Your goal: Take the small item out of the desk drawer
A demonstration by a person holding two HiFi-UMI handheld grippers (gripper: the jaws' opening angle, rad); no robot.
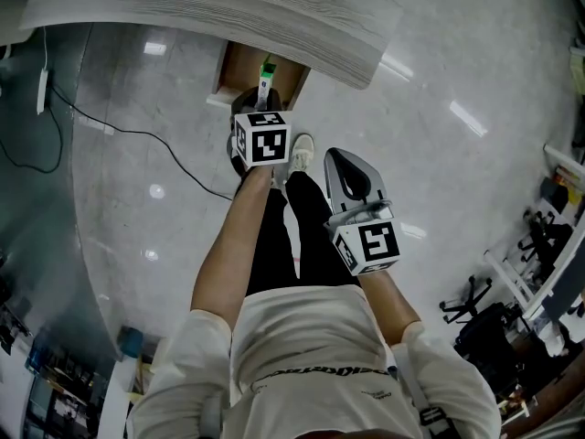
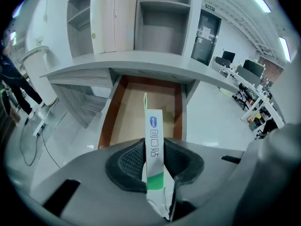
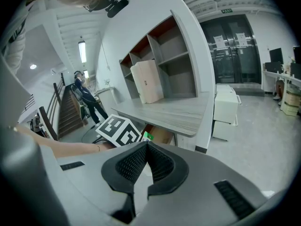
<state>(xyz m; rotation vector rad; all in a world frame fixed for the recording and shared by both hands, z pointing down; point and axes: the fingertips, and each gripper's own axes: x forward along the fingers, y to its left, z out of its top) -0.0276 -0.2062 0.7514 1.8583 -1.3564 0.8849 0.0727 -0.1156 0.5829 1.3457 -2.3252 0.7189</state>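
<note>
- Slim white-and-green carton (image 2: 154,140): left gripper view, 6 o'clock. Lower end hidden between the left gripper (image 2: 154,160)'s dark ribbed pads (image 2: 127,161); small print illegible.
- Brown wooden drawer (image 1: 239,71): head view, 12 o'clock. Rear hidden under grey wood-grain desk top (image 1: 228,7).
- Dark-clothed person (image 2: 14,86): left gripper view, 9 o'clock. Cut off by the edge.

Slim box (image 2: 154,131) (white, green band), clamped in left gripper (image 2: 154,149), open drawer (image 2: 124,121) beyond

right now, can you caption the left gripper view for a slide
Left gripper clamped on a slim white-and-green box, the open wooden drawer under the grey desk beyond it.
</note>
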